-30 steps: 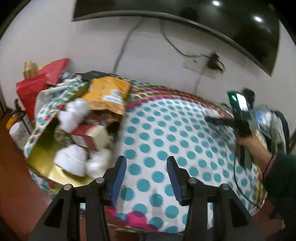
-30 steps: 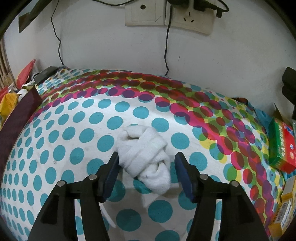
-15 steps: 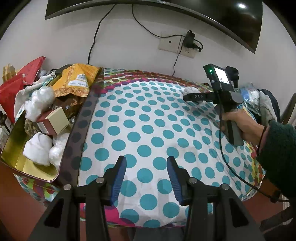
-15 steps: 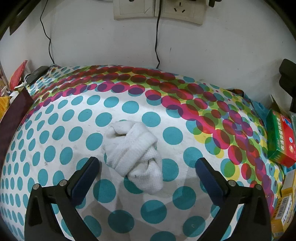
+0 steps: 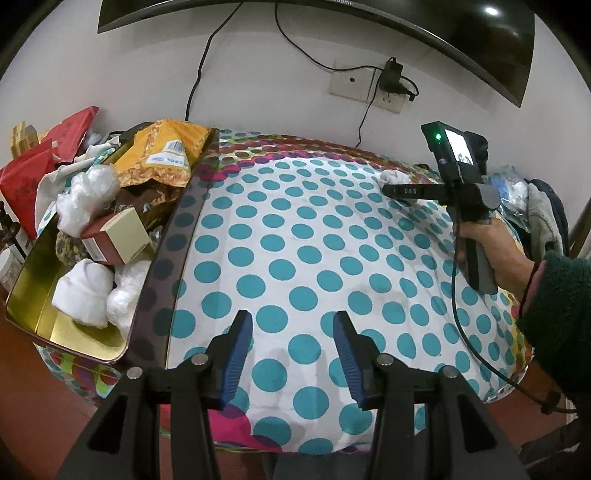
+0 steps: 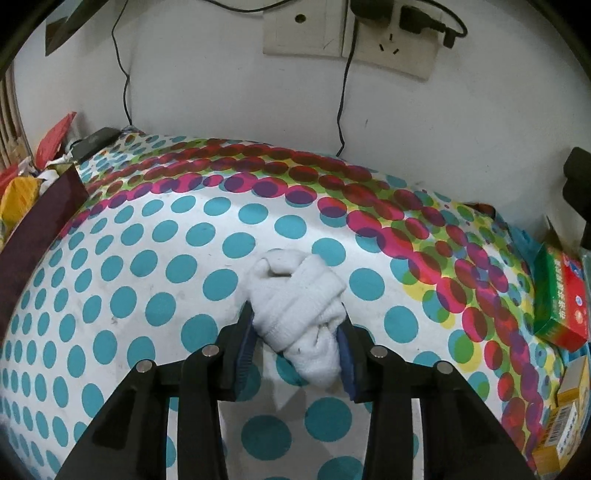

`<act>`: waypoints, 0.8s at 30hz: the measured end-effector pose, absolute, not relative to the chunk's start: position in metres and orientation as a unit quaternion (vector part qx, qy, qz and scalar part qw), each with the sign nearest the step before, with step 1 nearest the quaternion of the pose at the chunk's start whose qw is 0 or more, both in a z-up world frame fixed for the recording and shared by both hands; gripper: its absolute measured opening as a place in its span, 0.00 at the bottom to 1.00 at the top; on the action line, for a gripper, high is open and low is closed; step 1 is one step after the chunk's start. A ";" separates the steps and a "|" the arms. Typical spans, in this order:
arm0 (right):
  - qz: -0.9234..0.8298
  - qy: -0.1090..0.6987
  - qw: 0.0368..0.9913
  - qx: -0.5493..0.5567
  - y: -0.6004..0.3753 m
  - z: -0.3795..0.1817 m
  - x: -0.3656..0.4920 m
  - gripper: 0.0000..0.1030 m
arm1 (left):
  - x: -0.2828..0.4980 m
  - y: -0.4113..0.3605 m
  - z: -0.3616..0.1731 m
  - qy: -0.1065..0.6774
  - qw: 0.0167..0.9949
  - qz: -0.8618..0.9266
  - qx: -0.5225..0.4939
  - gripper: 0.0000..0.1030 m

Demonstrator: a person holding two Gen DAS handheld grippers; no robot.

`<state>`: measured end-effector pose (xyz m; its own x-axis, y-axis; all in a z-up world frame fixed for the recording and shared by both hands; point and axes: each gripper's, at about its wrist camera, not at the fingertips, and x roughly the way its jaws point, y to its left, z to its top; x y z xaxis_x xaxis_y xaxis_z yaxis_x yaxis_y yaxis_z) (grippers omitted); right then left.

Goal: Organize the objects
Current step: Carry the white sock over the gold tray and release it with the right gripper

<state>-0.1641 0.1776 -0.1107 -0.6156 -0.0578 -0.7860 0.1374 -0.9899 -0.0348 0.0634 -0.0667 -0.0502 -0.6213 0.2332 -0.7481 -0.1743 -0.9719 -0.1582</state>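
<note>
A rolled white sock (image 6: pixel 295 299) lies on the polka-dot tablecloth (image 6: pixel 147 280). My right gripper (image 6: pixel 295 325) is shut on the rolled white sock, its blue pads pressing both sides. In the left wrist view the right gripper (image 5: pixel 397 190) is at the far right of the table, with a bit of the sock (image 5: pixel 393 177) showing. My left gripper (image 5: pixel 291 347) is open and empty above the table's front edge. A gold-lined tin box (image 5: pixel 33 295) at the left holds white sock rolls (image 5: pixel 83 291), a small carton (image 5: pixel 116 236) and an orange bag (image 5: pixel 166 155).
Red bags (image 5: pixel 40 166) lie behind the tin. A green and red box (image 6: pixel 561 295) and other cartons (image 6: pixel 565 424) stand at the table's right edge. Wall sockets with cables (image 6: pixel 351 40) are behind the table. A screen (image 5: pixel 332 22) hangs above.
My right gripper opened wide half a second ago and has now closed on the sock. My left gripper swung right from over the tin and pulled back slightly.
</note>
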 end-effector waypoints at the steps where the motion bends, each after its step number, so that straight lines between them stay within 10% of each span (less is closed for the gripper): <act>1: -0.898 0.048 0.054 0.434 0.179 -0.111 -0.164 0.35 | 0.063 -0.066 -0.050 -0.033 0.112 0.899 -0.421 0.45; 24: -0.899 0.077 0.068 0.425 0.152 -0.092 -0.138 0.35 | 0.084 -0.119 -0.013 -0.053 0.059 0.916 -0.394 0.45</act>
